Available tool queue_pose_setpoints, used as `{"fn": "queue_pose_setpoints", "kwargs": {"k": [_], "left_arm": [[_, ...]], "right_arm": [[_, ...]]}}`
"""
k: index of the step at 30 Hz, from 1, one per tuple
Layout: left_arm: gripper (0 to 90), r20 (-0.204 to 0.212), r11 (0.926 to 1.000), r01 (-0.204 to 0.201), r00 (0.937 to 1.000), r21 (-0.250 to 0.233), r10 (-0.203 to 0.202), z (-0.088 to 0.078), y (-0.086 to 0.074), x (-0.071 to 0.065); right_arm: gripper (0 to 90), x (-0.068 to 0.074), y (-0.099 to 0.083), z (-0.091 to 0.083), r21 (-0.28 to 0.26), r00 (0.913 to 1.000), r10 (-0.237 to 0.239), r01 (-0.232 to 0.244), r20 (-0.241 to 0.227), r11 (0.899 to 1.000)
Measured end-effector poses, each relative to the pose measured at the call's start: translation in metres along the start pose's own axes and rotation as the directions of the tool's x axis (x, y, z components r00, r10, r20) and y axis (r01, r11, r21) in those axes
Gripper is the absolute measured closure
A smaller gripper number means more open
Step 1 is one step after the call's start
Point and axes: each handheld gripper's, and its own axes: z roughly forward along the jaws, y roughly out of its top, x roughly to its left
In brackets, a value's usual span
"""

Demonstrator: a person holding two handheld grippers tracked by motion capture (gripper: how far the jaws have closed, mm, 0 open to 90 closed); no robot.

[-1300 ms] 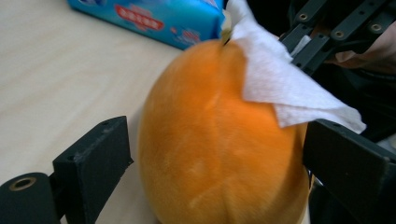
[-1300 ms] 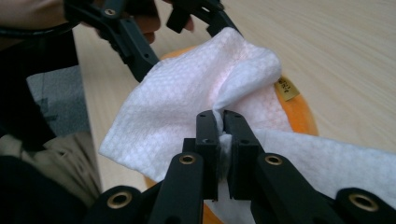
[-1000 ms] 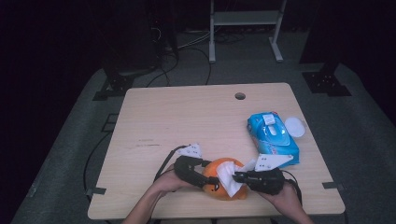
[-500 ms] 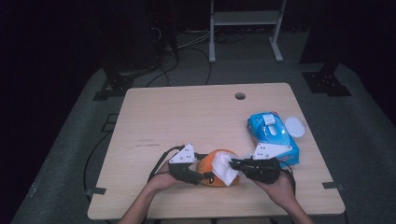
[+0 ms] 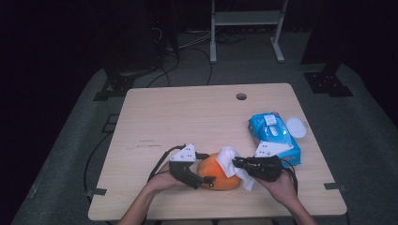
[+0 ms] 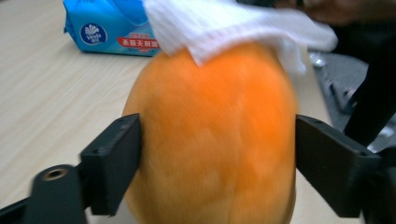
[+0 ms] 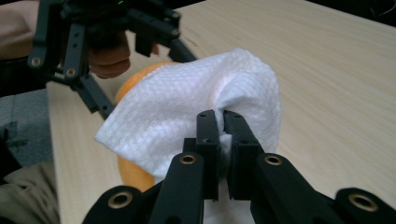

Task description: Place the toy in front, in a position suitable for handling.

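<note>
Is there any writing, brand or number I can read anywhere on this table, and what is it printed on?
Blue tissue pack: a round white-and-blue brand badge, its word too small to read.
Same pack, red band: a row of white Chinese characters, too blurred to read.
Same pack seen in the high view: the top label is too small to read.
Orange fruit, white wipe, table: no text.

Orange fruit [image 5: 217, 172] on table, white wipe [image 5: 231, 161] draped over it
</note>
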Motion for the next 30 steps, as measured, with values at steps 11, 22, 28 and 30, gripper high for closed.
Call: {"fn": "queue_pose_setpoints", "kwargs": {"k": [11, 22, 28, 30], "left_arm": [[34.2, -0.022, 0.999, -0.041, 0.9989, 0.018, 0.041, -0.003, -0.004, -0.001], [34.4, -0.062, 0.9964, -0.076, 0.995, 0.037, 0.078, 0.004, 0.005, -0.01], [34.4, -0.057, 0.9991, -0.039, 0.9976, 0.017, 0.04, 0.0, 0.0, -0.003], [34.3, -0.057, 0.9991, -0.04, 0.9976, 0.012, 0.04, 0.0, 0.0, -0.003]], "right_arm": [[84.4, -0.005, -0.01, -0.016, 0.03, 0.999, 0.0, -0.001, 0.044, 1.0], [84.3, 0.02, 0.016, 0.003, 0.001, 0.9952, -0.098, 0.098, 0.0, 0.995], [84.4, 0.014, 0.013, 0.0, 0.028, 0.9944, -0.104, 0.103, 0.021, 0.994], [84.4, 0.006, 0.003, -0.009, 0.04, 0.996, -0.078, 0.076, 0.045, 0.996]]}}
